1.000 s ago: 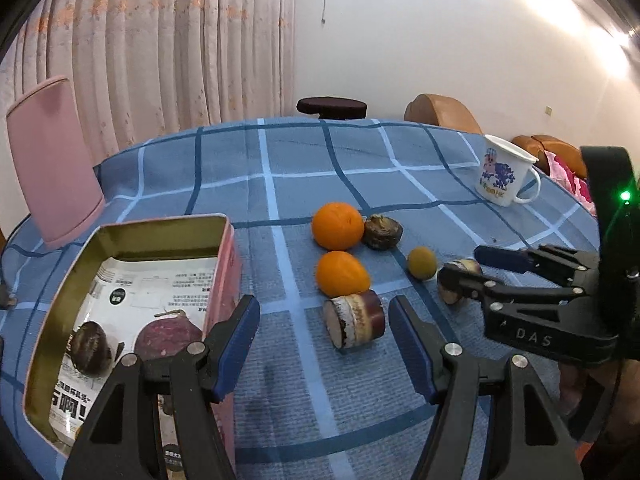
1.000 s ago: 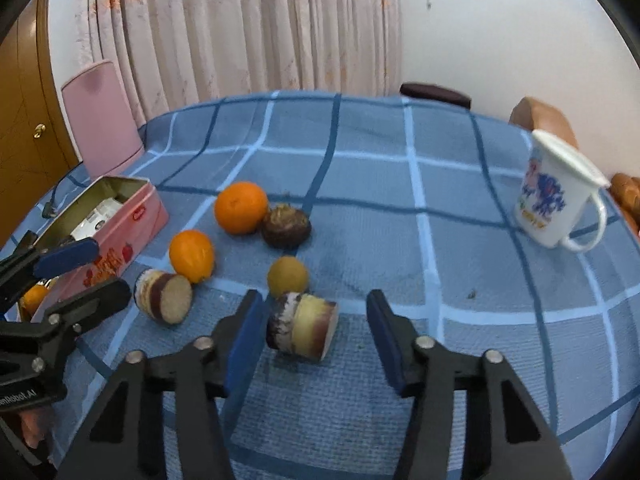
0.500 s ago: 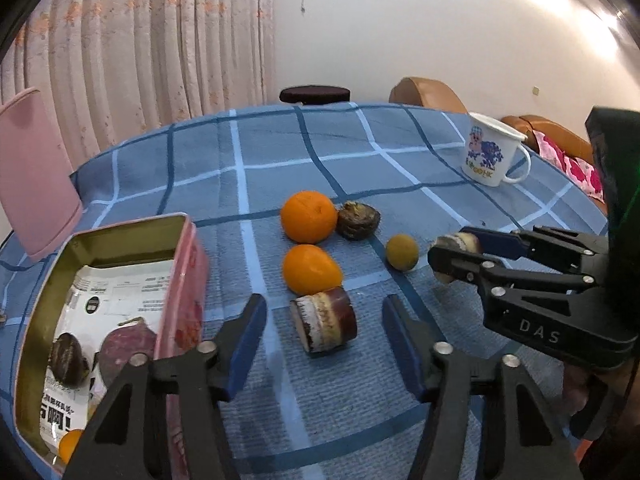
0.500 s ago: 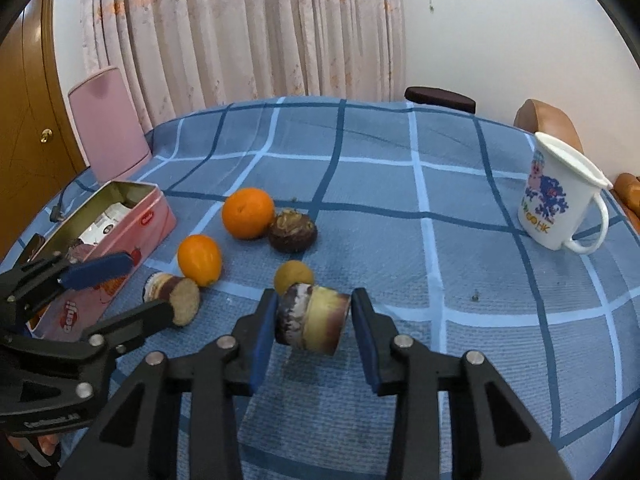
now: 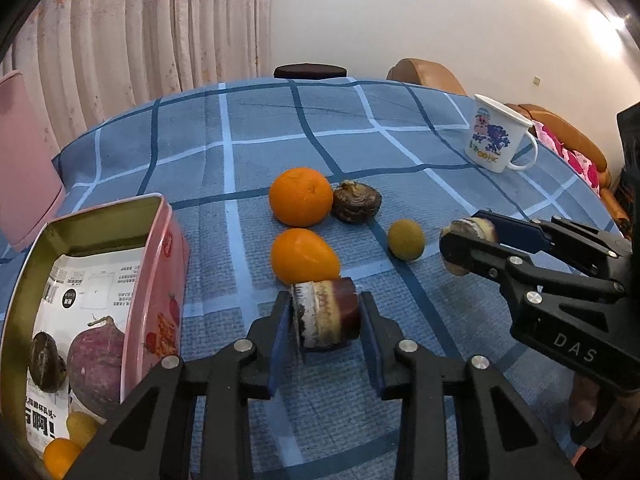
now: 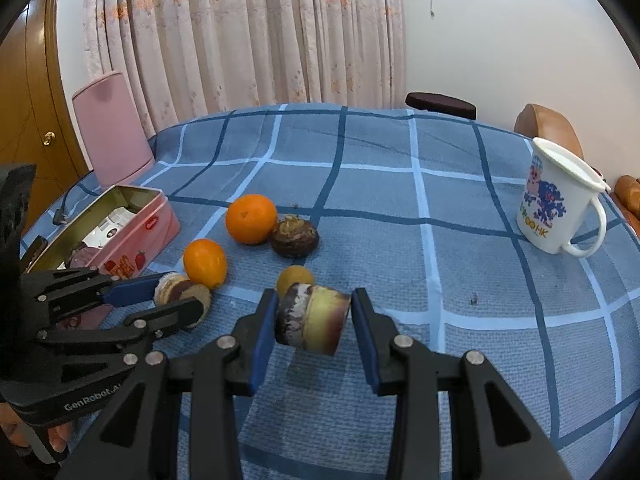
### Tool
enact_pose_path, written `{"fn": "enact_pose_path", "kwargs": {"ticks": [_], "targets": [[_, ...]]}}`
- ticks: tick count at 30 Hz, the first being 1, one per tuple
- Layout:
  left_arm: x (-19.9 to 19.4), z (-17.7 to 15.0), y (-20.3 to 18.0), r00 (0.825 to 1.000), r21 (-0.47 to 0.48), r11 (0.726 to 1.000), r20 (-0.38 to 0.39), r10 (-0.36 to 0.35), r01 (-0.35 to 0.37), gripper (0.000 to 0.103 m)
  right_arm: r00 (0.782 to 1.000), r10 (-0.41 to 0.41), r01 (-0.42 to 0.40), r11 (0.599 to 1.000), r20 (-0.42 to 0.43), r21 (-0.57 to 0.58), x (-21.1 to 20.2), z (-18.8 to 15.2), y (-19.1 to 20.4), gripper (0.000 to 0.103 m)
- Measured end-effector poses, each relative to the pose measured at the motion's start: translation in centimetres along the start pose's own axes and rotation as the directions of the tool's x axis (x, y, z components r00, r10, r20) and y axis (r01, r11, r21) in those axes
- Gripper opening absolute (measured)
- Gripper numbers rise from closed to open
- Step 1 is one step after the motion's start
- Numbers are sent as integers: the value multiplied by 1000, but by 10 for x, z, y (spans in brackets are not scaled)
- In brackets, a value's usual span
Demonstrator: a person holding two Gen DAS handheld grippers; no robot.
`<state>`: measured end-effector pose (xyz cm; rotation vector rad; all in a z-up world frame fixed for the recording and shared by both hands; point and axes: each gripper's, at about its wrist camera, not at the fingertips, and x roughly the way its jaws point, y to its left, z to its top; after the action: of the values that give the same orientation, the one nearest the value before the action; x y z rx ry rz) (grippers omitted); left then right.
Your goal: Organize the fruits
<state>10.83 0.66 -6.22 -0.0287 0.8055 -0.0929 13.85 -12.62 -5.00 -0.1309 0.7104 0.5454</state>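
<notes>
My left gripper [image 5: 323, 322] is shut on a cut purple yam piece [image 5: 326, 314] low over the blue checked cloth. My right gripper [image 6: 313, 318] is shut on a second cut yam piece [image 6: 312, 318] and holds it a little above the cloth; it also shows in the left wrist view [image 5: 470, 236]. On the cloth lie a round orange [image 5: 301, 196], a smaller orange [image 5: 302, 255], a dark brown bulb [image 5: 357, 202] and a small yellow-green fruit [image 5: 406, 239]. The open pink tin [image 5: 158, 280] at left holds a purple yam, a dark fruit and small citrus.
A white printed mug [image 6: 558, 208] stands at the right of the table. A pink lid or panel [image 6: 110, 128] leans at the far left edge. Brown chair backs [image 5: 424, 76] and a dark stool [image 5: 310, 70] stand beyond the table. A curtain hangs behind.
Both grippers have closed on their yam pieces. The right one has lifted its piece off the cloth. The left gripper has moved forward around its piece.
</notes>
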Motion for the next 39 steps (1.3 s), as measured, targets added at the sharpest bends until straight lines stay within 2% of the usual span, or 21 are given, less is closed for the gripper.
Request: {"fn": "enact_pose_path", "kwargs": {"ticks": [17, 23, 39], "targets": [[-16, -3, 2, 996, -10, 1000, 87, 17, -16, 35, 997, 13, -10, 999, 82, -33, -16, -2, 6, 40], [-23, -4, 2, 992, -10, 999, 121, 34, -33, 35, 992, 26, -21, 999, 125, -41, -24, -3, 8, 40], [-34, -6, -2, 980, -2, 999, 191, 51, -52, 35, 984, 33, -25, 998, 176, -50, -33, -6, 11, 40]]}}
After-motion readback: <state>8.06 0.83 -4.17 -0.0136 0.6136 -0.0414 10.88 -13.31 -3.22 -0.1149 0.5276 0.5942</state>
